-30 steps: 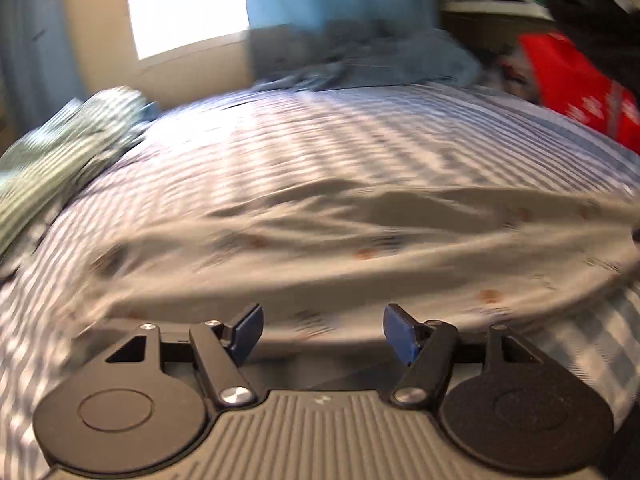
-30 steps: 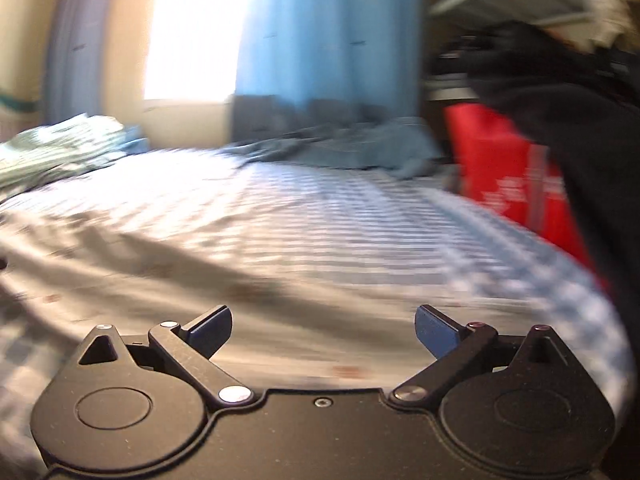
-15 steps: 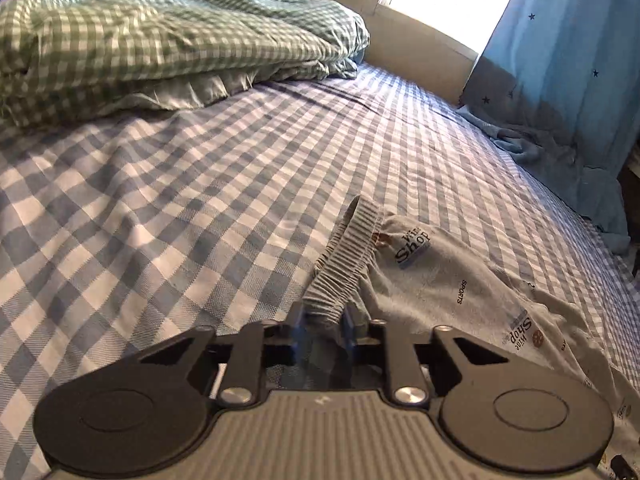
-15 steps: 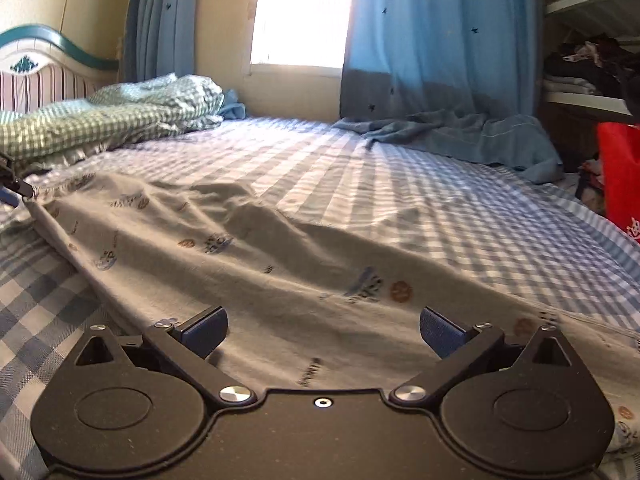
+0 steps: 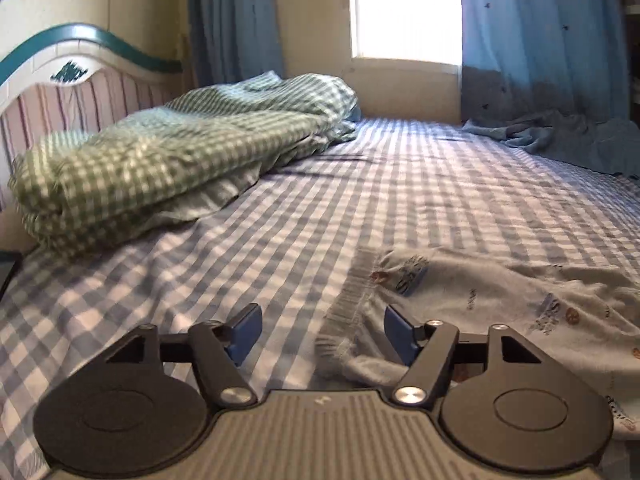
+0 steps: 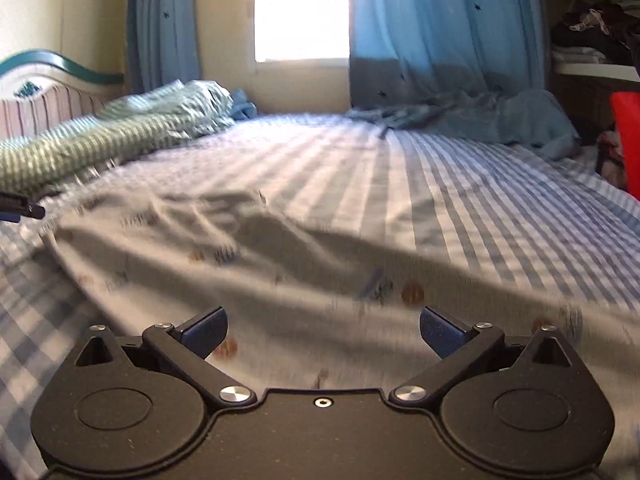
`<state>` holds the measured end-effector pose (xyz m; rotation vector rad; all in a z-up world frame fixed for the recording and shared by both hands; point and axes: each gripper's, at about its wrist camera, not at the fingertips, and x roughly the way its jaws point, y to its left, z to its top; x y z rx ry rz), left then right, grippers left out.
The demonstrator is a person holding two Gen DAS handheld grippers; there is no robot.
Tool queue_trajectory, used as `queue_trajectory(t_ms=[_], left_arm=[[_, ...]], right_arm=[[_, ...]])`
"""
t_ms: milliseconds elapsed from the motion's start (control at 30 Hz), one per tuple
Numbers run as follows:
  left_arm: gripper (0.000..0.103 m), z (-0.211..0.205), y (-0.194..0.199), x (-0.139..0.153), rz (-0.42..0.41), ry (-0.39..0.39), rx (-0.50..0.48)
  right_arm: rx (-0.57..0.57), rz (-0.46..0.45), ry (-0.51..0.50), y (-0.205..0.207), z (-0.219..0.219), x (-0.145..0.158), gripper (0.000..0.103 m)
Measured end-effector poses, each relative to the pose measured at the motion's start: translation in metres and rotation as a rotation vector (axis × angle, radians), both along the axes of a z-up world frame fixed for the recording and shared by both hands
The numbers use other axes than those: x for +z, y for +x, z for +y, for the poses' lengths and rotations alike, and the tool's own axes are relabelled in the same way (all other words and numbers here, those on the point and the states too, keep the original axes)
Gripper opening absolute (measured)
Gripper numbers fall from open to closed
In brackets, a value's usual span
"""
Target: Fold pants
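Light grey printed pants (image 5: 500, 300) lie spread on the blue checked bed (image 5: 360, 208). Their ribbed waistband (image 5: 348, 312) lies between the blue pads of my left gripper (image 5: 322, 330), whose jaws are opening; the pads do not press on the cloth. In the right wrist view the pants (image 6: 280, 264) stretch leftward across the bed, blurred. My right gripper (image 6: 323, 330) stands open just above the cloth with nothing pinched. A tip of the left gripper (image 6: 20, 210) shows at the far left edge by the waistband end.
A folded green checked blanket (image 5: 160, 164) lies at the head of the bed by the striped headboard (image 5: 60, 96). A blue curtain's bunched hem (image 6: 460, 116) rests on the far side. Shelves with clothes (image 6: 592, 40) and a red bag (image 6: 628, 140) stand at right.
The left gripper was shut on the waistband half a second ago and has let it go, its jaws now wide. Both views have swung; the right gripper stays open over the pants.
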<state>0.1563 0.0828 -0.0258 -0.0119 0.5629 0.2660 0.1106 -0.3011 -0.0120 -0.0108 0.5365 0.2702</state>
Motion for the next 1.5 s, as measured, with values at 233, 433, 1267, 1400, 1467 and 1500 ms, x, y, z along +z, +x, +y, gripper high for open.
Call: queue_trajectory(t_ms=[233,433,1267,1400,1467,1500], left_arm=[[0.091,-0.065,0.045,0.006,-0.034,-0.064,-0.251],[0.087,-0.084,0.048,-0.033,0.059,-0.014,-0.237],[0.102,-0.073,0.045,-0.066,0.123,-0.053,-0.225],[0.102,-0.071,0.046,-0.066,0.124,-0.054,-0.226],[0.102,-0.071,0.045,-0.067,0.127,-0.048,-0.227],[0.102,-0.07,0.046,-0.067,0.128,-0.045,-0.228]], right_arm=[[0.188,0.137,0.263,0.128,0.011,0.009,0.094],[0.249,0.196,0.195,0.153,0.05,-0.006,0.068],[0.227,0.427,0.615,0.182,0.052,-0.021,0.048],[0.125,0.412,0.607,0.213,0.052,-0.012,0.0],[0.076,0.385,0.616,0.23,0.044,-0.006,0.0],[0.059,0.392,0.631,0.238,0.039,-0.006,0.0]])
